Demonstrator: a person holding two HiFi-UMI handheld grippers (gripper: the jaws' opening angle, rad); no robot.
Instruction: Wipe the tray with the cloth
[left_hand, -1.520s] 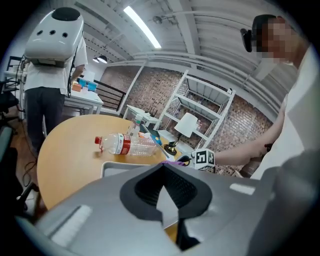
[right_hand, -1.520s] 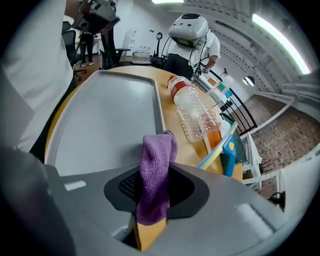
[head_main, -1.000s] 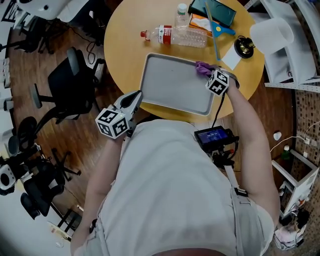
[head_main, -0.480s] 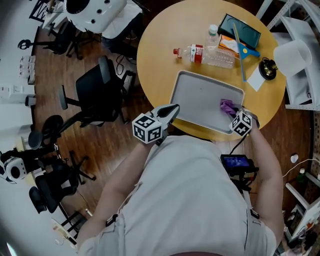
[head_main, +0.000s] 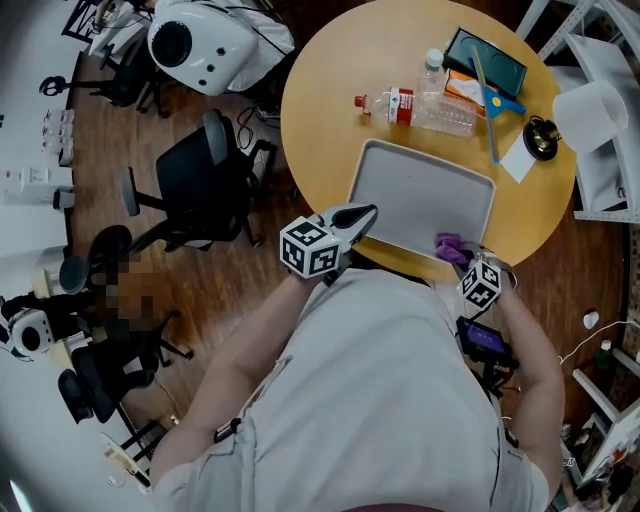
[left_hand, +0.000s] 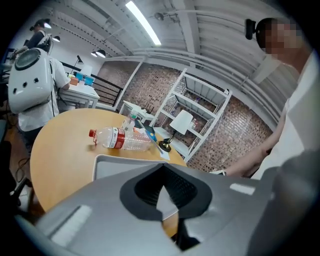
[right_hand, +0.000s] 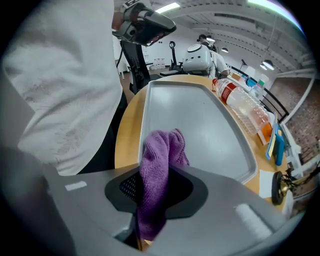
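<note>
left gripper (left_hand: 162, 171): jaws pressed together with nothing in them, tip right by the tray's near left corner; can't tell if it touches.
right gripper (right_hand: 156, 192): pinching the purple cloth (right_hand: 161, 147), which bunches up out of the jaws.
cloth spot: over the rim at the near right corner of the tray (head_main: 400, 190), on the side closest to the person.
tray: grey and rectangular, flat on the round yellow table (head_main: 320, 110), close to the table's near edge.
head view only: you get the whole layout, with an office chair (head_main: 195, 185) on the wood floor off to the left. The right gripper's jaws are tucked under its marker cube here, so the grip doesn't show.
right gripper view only: this is where you actually see the cloth wedged between the pads.
left gripper view only: a white shelf rack (left_hand: 200, 115) against a brick wall (left_hand: 227, 132), neither of which shows from above.
behind the tray: a plastic bottle (head_main: 420, 108) with a red cap lying on its side, plus a paper slip (head_main: 520, 160) further right.
</note>
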